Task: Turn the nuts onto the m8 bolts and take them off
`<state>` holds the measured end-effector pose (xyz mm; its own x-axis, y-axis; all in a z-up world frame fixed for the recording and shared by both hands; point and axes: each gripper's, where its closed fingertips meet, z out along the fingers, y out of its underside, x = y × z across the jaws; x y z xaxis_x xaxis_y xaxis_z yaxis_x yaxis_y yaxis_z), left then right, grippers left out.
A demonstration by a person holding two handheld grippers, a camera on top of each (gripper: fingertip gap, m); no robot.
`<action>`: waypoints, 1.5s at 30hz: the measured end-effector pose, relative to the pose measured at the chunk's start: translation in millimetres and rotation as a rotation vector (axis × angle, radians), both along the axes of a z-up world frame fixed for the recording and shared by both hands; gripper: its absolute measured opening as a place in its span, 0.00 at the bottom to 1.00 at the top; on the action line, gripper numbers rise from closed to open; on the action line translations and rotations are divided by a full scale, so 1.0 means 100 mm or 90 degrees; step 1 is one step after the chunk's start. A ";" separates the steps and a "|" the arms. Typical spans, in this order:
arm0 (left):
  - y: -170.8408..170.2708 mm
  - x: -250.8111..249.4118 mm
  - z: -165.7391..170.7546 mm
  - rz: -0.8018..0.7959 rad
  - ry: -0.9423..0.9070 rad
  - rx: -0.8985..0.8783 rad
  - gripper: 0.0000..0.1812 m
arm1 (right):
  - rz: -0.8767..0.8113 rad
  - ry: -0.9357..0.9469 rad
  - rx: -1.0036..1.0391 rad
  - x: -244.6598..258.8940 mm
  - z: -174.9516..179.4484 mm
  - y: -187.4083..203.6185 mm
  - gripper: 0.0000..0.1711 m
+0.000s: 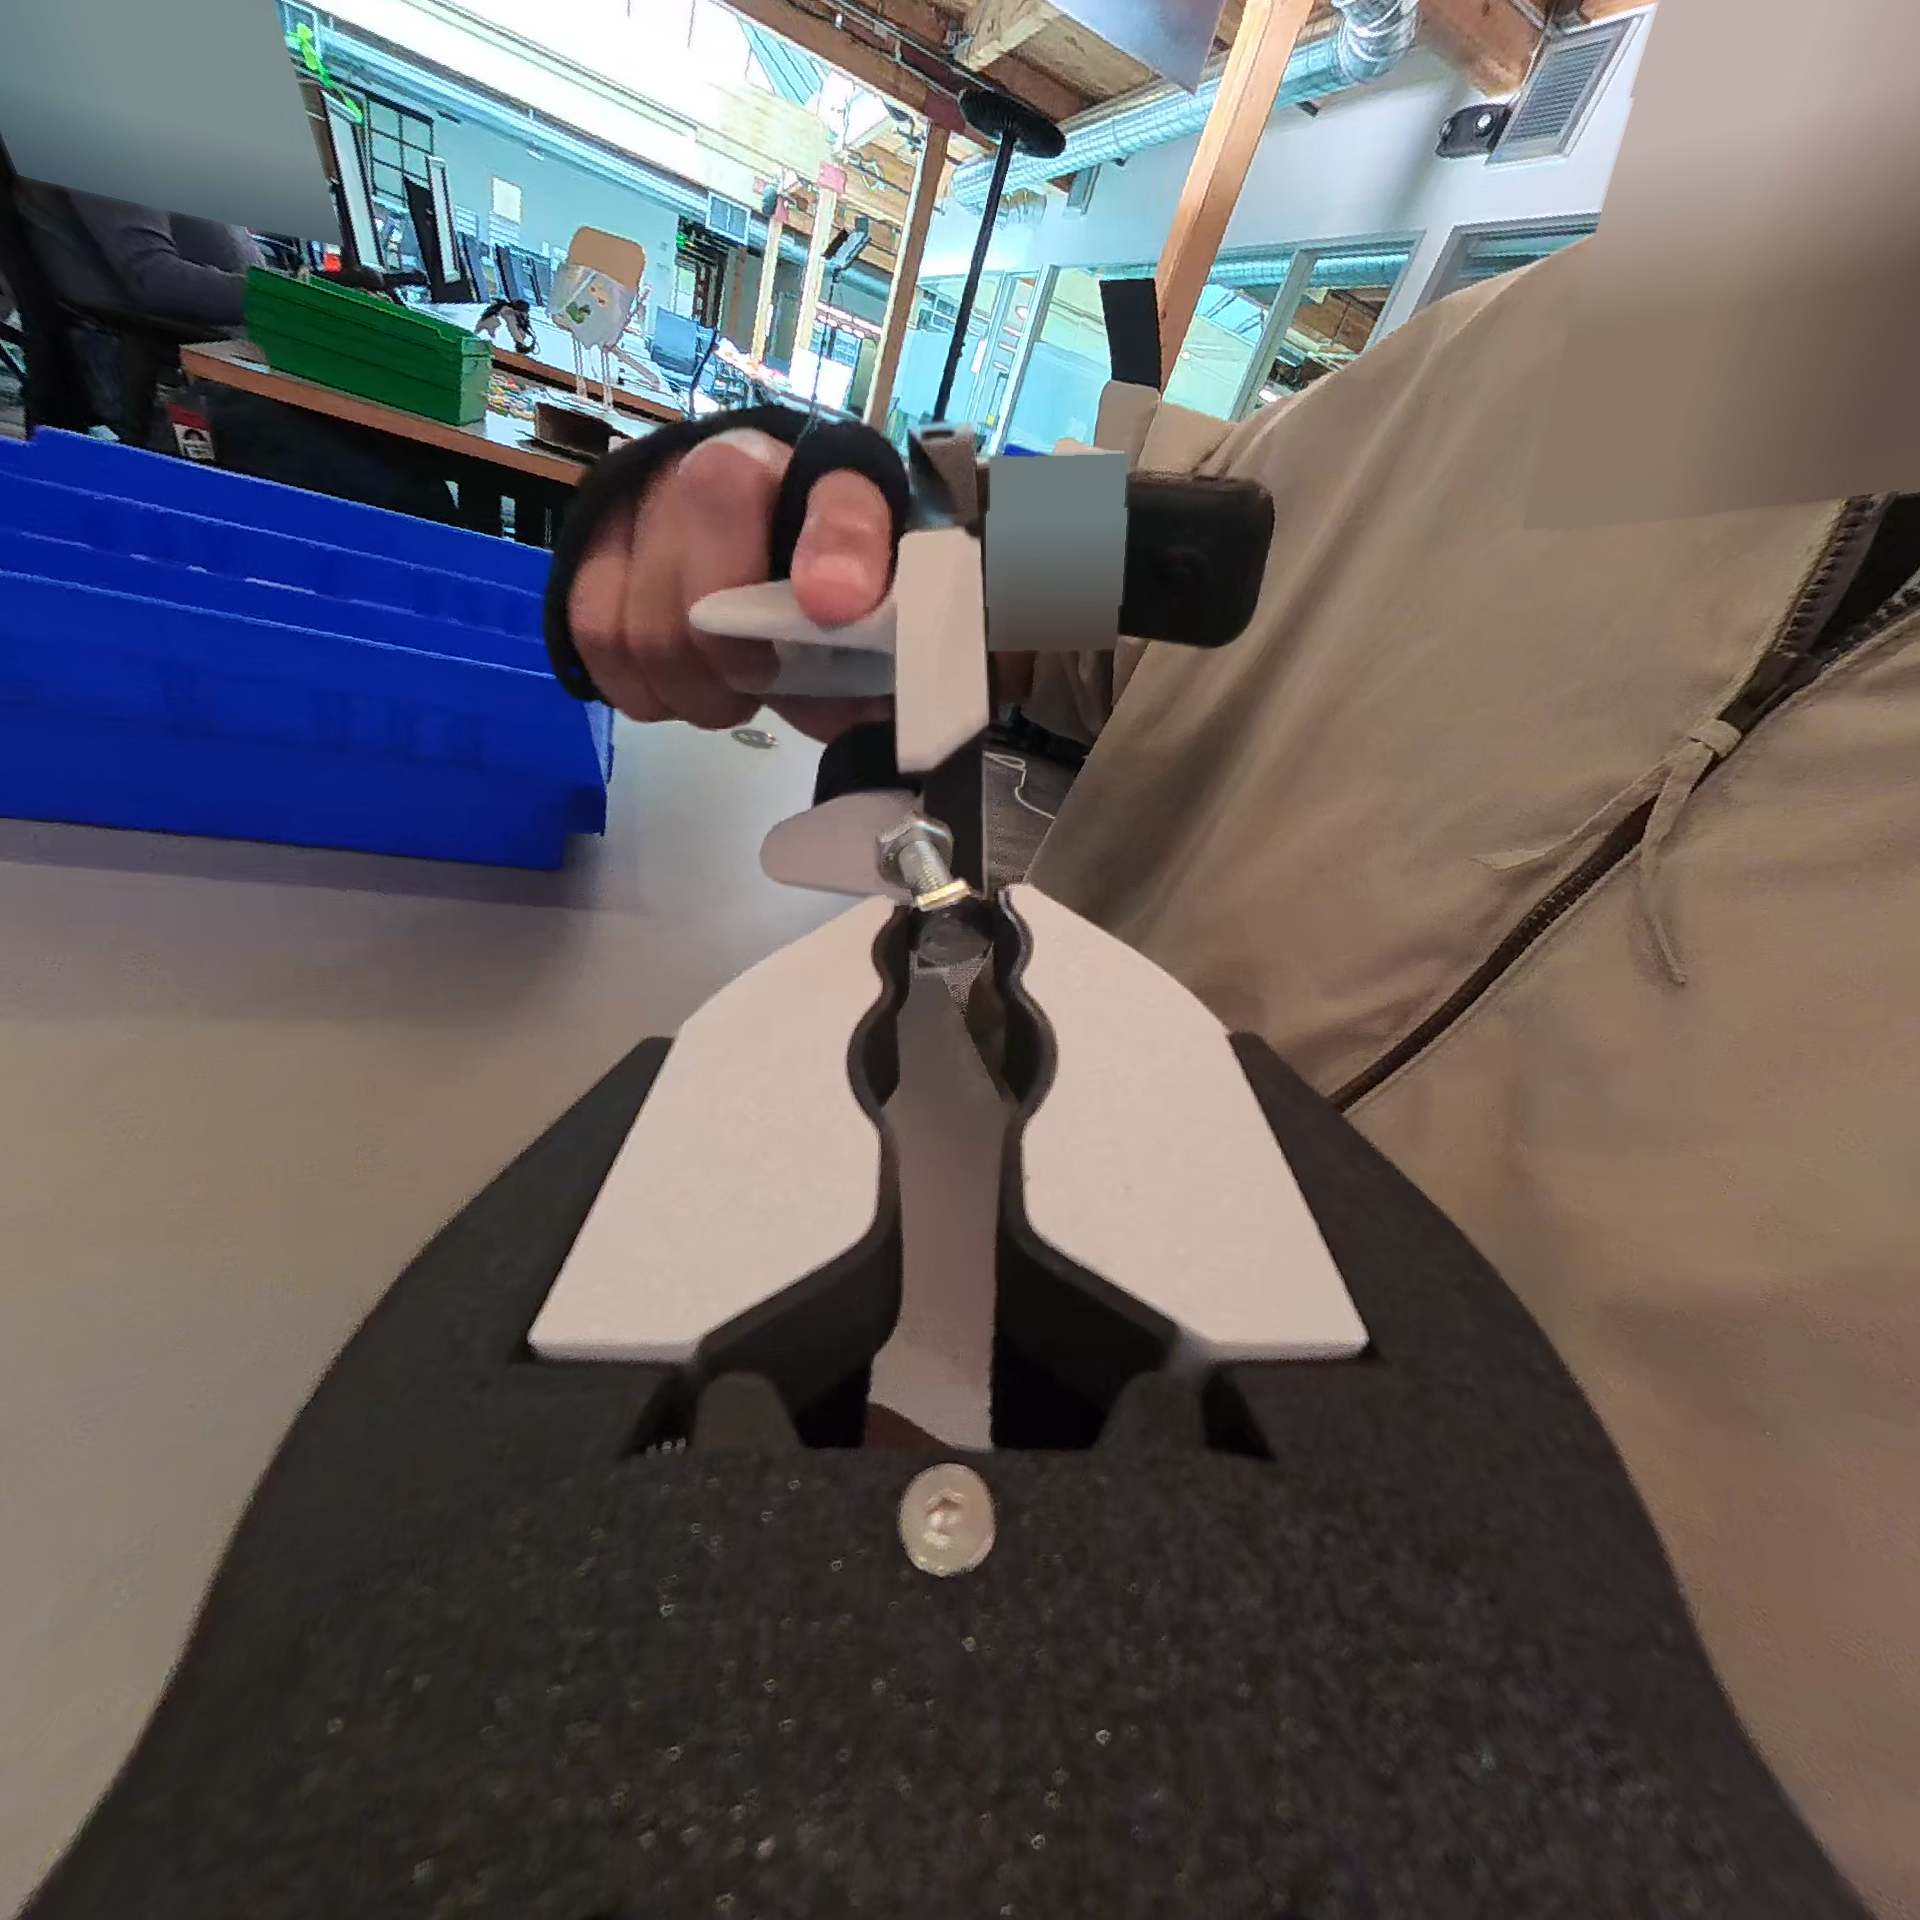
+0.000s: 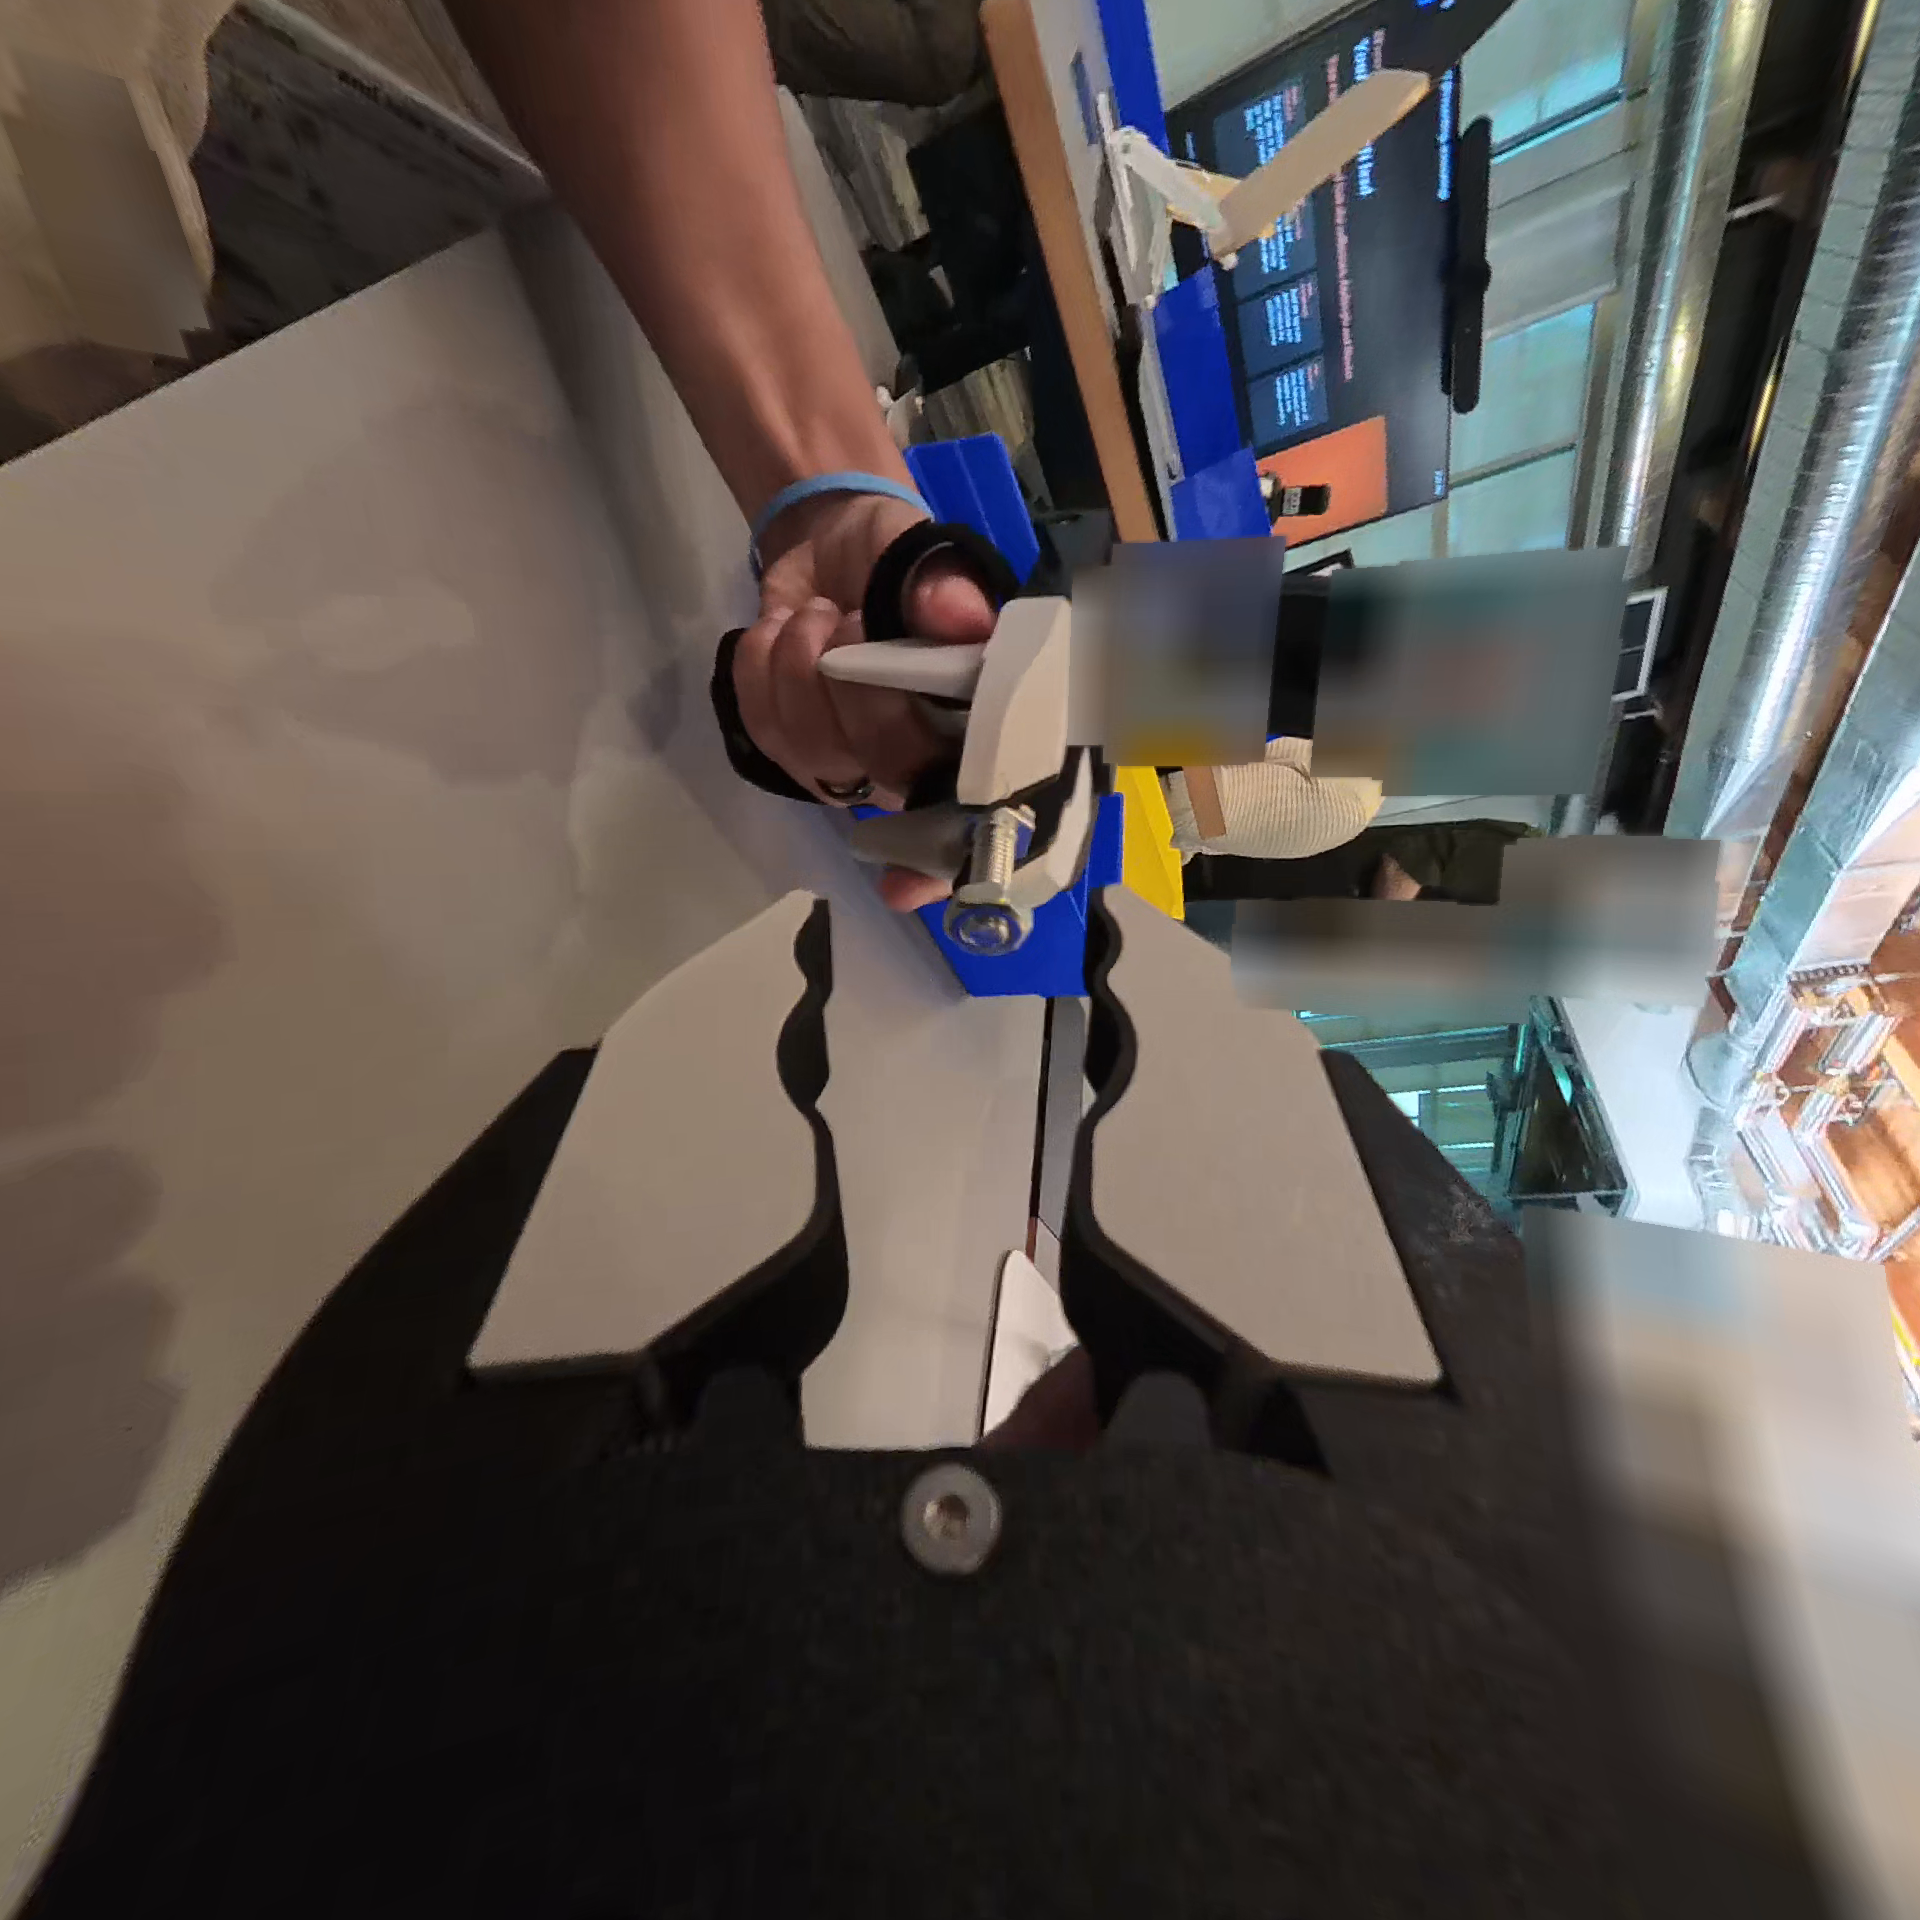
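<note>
With the bolt (image 1: 928, 871) clamped at one end in the left gripper (image 1: 948, 914), the nut (image 2: 989, 900) sits before the right gripper (image 2: 956, 920), whose parted jaws could let it be cross-threaded or dropped

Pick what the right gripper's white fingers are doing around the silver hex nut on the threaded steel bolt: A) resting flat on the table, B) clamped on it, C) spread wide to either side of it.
C: the right gripper stands open with gaps beside the silver hex nut, while the left gripper clamps the threaded steel bolt.
</note>
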<state>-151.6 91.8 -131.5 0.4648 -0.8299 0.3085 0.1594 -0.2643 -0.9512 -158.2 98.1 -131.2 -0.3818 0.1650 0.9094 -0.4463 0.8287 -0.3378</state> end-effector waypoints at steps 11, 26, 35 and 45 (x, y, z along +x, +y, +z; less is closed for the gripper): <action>-0.01 0.04 -0.02 -0.006 0.013 0.002 0.08 | 0.015 -0.113 -0.073 -0.03 -0.03 -0.07 0.10; 0.07 -0.01 -0.15 0.040 0.090 0.012 0.08 | 0.065 -0.761 -0.824 -0.05 0.03 -0.07 0.09; 0.09 -0.05 -0.17 0.071 0.109 0.013 0.08 | 0.020 -0.700 -0.783 -0.10 0.02 0.00 0.12; -0.02 -0.02 -0.16 0.027 0.059 -0.014 0.08 | -0.028 -0.051 0.024 0.14 0.01 0.15 0.22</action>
